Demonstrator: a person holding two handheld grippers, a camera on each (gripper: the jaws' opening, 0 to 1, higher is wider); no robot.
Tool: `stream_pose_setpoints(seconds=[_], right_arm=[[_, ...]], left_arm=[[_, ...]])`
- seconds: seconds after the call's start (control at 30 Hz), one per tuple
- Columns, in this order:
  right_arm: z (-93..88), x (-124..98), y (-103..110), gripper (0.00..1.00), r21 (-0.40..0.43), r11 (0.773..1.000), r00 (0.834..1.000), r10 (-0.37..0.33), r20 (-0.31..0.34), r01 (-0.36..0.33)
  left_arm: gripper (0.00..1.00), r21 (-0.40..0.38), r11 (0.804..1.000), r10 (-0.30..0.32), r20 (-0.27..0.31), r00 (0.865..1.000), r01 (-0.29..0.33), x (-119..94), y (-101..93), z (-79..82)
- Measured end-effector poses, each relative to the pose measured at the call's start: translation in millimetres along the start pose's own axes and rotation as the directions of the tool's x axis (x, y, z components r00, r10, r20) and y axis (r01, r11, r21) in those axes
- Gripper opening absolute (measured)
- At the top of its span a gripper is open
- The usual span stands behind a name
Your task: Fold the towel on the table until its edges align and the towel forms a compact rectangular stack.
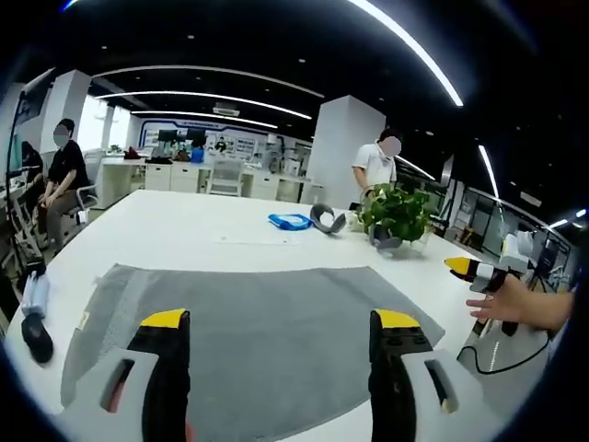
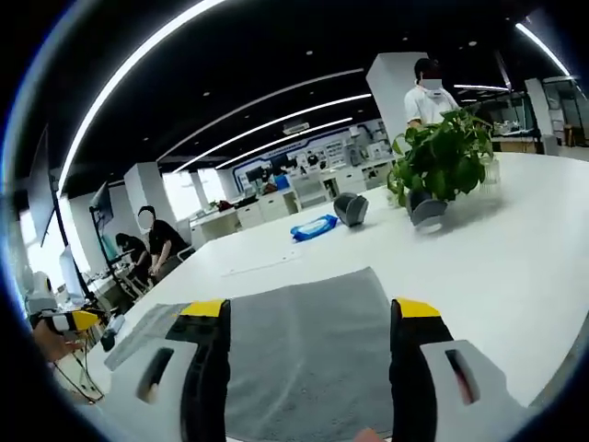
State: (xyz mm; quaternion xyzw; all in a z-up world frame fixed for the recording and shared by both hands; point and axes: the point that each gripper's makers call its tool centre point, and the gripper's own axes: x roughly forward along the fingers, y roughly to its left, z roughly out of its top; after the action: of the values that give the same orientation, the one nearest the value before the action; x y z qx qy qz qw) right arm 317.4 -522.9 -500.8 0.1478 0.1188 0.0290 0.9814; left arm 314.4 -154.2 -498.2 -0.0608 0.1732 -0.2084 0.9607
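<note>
A grey towel (image 1: 276, 322) lies spread flat on the white table (image 1: 184, 226); in the right gripper view the towel (image 2: 313, 359) reaches up between the jaws. My left gripper (image 1: 281, 320) hovers over the towel's near part, open, nothing between its yellow-tipped jaws. At the towel's right side a hand holds my right gripper (image 1: 467, 268) just off the cloth. Seen from its own camera, the right gripper (image 2: 311, 311) is open above the towel's edge, and the left gripper (image 2: 69, 320) shows at the far left.
A potted plant (image 1: 398, 214) (image 2: 442, 161), a grey tape roll (image 1: 327, 219) (image 2: 352, 208) and a blue pack (image 1: 290, 221) (image 2: 316, 227) sit beyond the towel. A black object (image 1: 37, 336) lies at the table's left edge. People stand and sit behind.
</note>
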Motion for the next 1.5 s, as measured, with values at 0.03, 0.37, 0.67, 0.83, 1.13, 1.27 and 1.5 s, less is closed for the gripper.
stream_pose_setpoints(seconds=[0.03, 0.37, 0.67, 0.83, 1.13, 1.27, 1.5], right_arm=[[0.9, 3.0, -2.4, 0.67, -0.025, 1.0, 1.0, -0.002, -0.006, 0.002], [-23.5, 17.9, -48.5, 0.48, -0.008, 0.997, 0.992, -0.077, -0.1, 0.076], [-52.1, -4.0, -80.8, 0.3, 0.016, 0.97, 0.945, -0.234, -0.226, 0.244], [-69.2, -12.2, -93.4, 0.21, 0.035, 0.951, 0.913, -0.285, -0.291, 0.308], [-108.6, -7.0, -97.7, 0.19, 0.002, 0.945, 0.86, -0.295, -0.417, 0.326], [-115.0, -3.3, -99.0, 0.18, -0.038, 0.948, 0.849, -0.3, -0.435, 0.316], [-124.0, -0.5, -98.9, 0.13, -0.046, 0.951, 0.841, -0.292, -0.455, 0.305]], left_arm=[[0.78, -0.001, 1.0, -0.005, -0.005, 1.0, 0.005, -0.3, 0.1, -0.7], [0.71, -0.003, 0.999, -0.039, -0.042, 0.998, 0.039, -2.4, -7.2, -7.5], [0.69, -0.002, 0.999, -0.049, -0.051, 0.997, 0.049, -1.3, -13.9, -10.6], [0.69, 0.009, 0.998, -0.055, -0.062, 0.997, 0.056, -0.7, -15.6, -12.9], [0.69, 0.004, 0.999, -0.042, -0.062, 0.997, 0.043, -1.0, -9.0, -10.9], [0.69, -0.001, 0.999, -0.033, -0.062, 0.998, 0.033, -2.4, -5.7, -10.3], [0.69, 0.002, 1.0, -0.014, -0.06, 0.998, 0.014, -4.1, 0.7, -9.6]])
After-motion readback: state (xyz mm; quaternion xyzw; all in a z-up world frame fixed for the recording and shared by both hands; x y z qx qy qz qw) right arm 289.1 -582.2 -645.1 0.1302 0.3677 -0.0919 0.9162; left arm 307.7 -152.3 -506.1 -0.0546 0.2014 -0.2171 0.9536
